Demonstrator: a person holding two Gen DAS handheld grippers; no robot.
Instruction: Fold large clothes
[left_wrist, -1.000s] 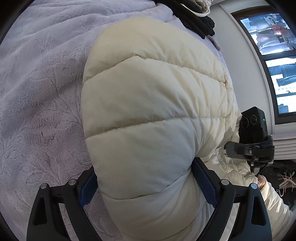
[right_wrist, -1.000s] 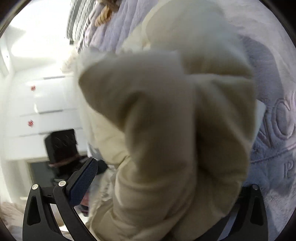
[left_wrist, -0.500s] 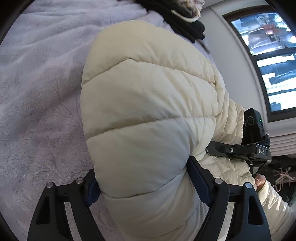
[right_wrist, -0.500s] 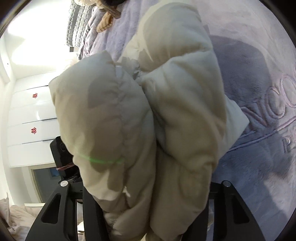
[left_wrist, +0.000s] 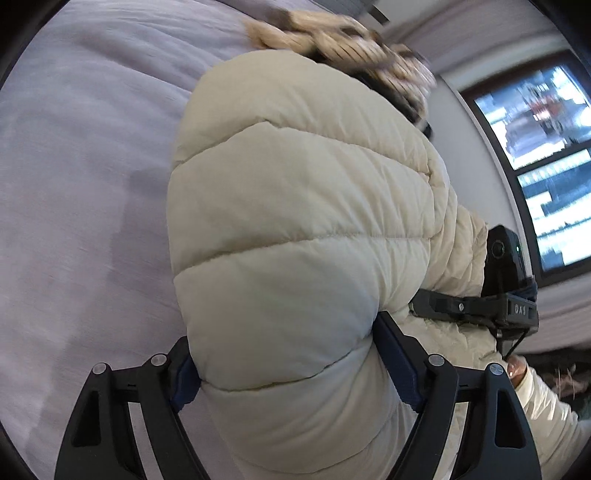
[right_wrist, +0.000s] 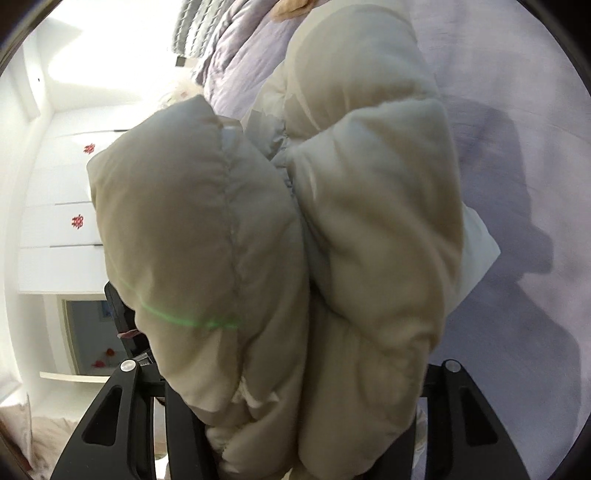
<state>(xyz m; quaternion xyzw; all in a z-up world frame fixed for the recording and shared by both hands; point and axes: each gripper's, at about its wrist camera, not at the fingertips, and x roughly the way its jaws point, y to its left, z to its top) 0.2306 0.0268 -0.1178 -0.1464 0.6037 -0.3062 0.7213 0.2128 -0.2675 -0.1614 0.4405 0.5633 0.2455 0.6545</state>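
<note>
Both jaws of the left gripper stand fairly wide in the left wrist view, spread by the thick roll of cream puffer jacket pinched between their blue pads. The jacket bulges forward from the grip in quilted bands and hangs above the lilac bed cover; whether its far end touches the bed I cannot tell. Beyond it lies a blurred pile of knitted cream and dark clothes, and a window fills the right edge. Just beside the jacket's right flank the right gripper is seen side-on, with a fingertip of the person's hand below it.

From the right wrist view, the right gripper likewise clamps the jacket, here bunched into two padded lobes that hide the pads entirely; the jaws are held apart by the bulk. The jacket casts a dark shadow on the bed cover. White cupboards stand at the left.

My reading is that the jacket is folded and being carried or turned as a bundle. The next move would call for lowering it flat onto the bed with both grips level, then releasing together so the springy padding does not unroll.
</note>
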